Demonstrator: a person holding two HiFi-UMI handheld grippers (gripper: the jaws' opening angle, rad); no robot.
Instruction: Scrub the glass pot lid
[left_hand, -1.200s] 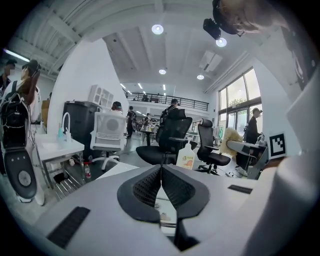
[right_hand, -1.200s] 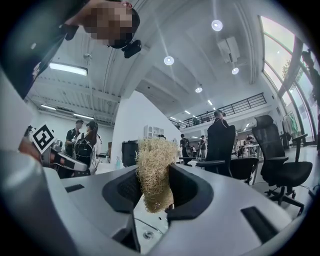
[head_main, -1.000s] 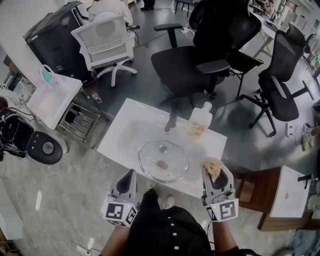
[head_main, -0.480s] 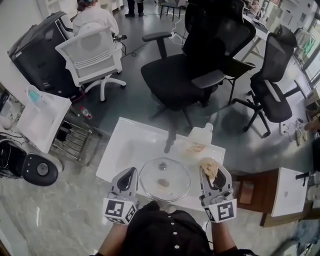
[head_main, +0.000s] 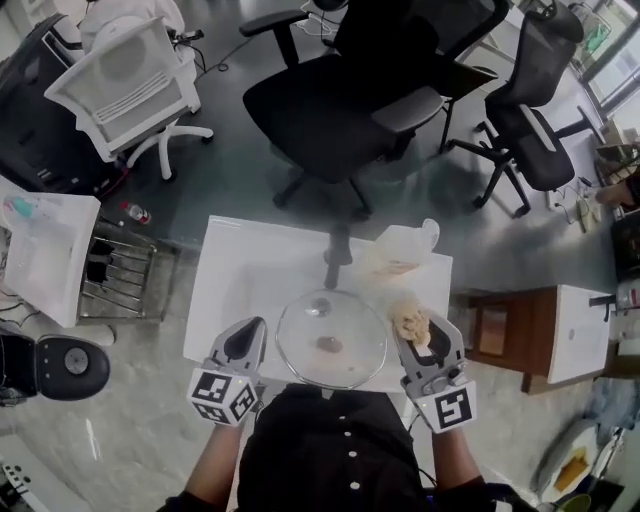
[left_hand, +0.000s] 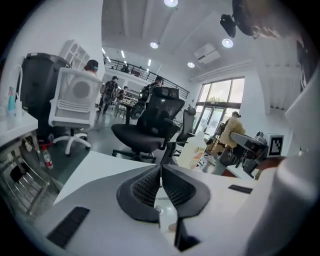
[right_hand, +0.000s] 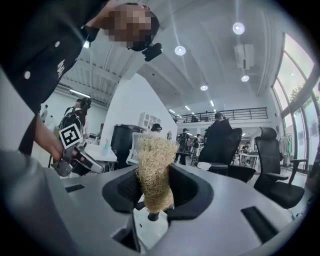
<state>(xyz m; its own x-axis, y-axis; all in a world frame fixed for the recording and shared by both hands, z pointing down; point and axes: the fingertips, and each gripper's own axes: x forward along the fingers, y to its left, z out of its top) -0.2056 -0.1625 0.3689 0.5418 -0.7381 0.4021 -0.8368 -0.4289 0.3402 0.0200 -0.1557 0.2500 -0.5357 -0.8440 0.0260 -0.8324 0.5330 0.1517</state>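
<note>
We note the left gripper (left_hand: 161, 172) pressed closed, empty, just left of the glass lid (head_main: 345, 320). The right gripper (right_hand: 154, 176) clamps a fibrous scrubber (right_hand: 155, 157) at the lid's right.

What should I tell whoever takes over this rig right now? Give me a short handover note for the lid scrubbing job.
Left gripper: jaws shut, nothing between them, beside the lid's left edge.
Right gripper: jaws shut on the tan fibre scrubber, at the lid's right edge; whether it touches the glass is unclear.
Glass pot lid: lies flat on the white sink top, in front of the faucet; a bottle stands behind it to the right.
Done: scrubber in grip.
Left: probably steady the lid, then scrub it; no suds show on the glass.
</note>
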